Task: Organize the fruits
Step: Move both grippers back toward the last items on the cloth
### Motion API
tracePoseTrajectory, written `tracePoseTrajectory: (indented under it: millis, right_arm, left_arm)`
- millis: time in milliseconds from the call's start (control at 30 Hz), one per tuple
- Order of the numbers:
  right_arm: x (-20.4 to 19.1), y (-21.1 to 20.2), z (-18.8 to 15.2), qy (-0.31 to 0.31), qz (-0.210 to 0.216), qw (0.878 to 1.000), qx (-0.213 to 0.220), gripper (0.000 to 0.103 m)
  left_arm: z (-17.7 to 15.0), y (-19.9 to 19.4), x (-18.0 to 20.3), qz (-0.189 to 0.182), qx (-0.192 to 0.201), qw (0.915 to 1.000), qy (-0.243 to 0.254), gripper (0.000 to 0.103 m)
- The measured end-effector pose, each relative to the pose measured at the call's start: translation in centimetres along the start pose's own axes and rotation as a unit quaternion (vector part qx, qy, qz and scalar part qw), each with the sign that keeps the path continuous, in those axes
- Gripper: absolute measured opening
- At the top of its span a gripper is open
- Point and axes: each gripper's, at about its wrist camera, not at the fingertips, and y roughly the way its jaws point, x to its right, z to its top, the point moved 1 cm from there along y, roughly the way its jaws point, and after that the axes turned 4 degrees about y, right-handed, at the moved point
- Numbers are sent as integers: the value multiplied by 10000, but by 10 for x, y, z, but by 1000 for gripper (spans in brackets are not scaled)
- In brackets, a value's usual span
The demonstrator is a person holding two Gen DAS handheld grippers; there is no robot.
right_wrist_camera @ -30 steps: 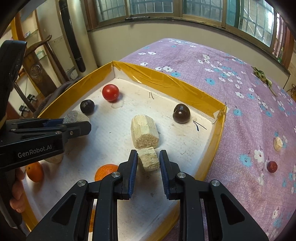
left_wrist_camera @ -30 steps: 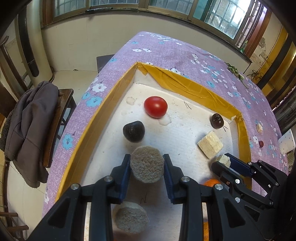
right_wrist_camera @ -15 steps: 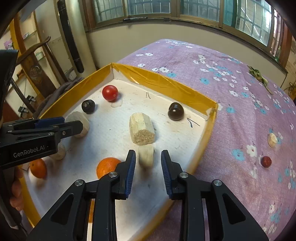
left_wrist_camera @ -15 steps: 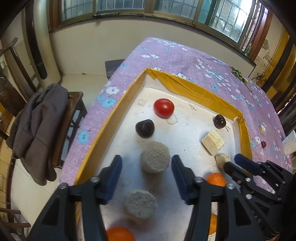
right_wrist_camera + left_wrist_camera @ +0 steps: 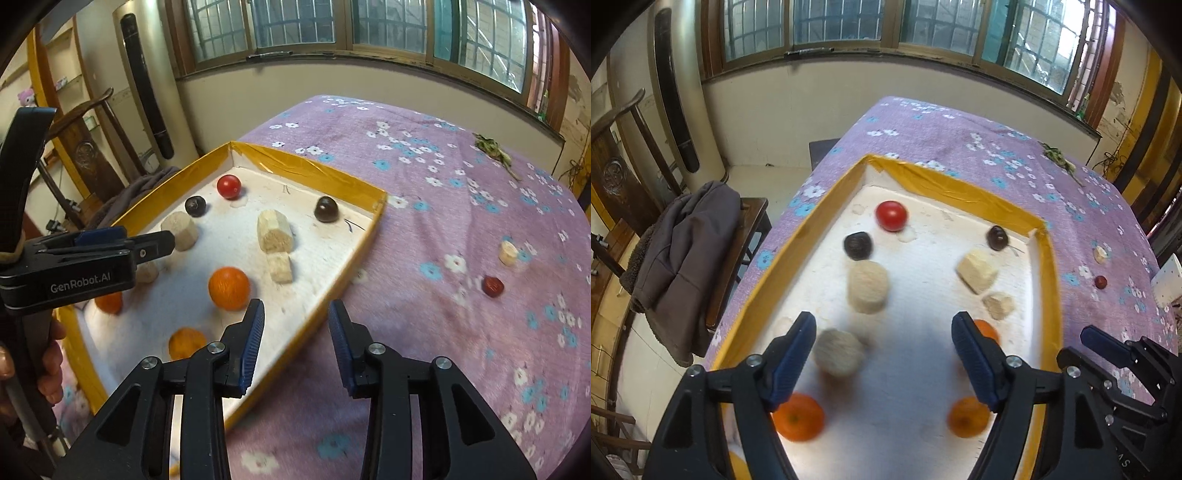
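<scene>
Left claw (image 5: 882, 354) open; orange (image 5: 798, 416) beneath.

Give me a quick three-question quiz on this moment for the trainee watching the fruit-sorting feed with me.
1. True or false: the left gripper is clamped on a cut piece.
2. How many oranges lie in the tray, going by the left wrist view?
3. Which lies outside the tray, on the cloth? A: tomato. B: small dark red fruit. C: orange.

Key
1. False. Its jaws have just been opening and stand apart with nothing pressed between the pads.
2. Three.
3. B. It rests on the cloth beside a pale piece.
</scene>
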Motion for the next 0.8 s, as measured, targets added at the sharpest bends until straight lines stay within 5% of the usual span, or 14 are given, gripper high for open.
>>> tracePoseTrajectory:
  millis: [800]
  right_arm:
    - [171, -63, -37, 1151, -400, 9922, 266, 46]
  left_arm:
    - [-5, -24, 155, -244, 98, 9965, 793, 90]
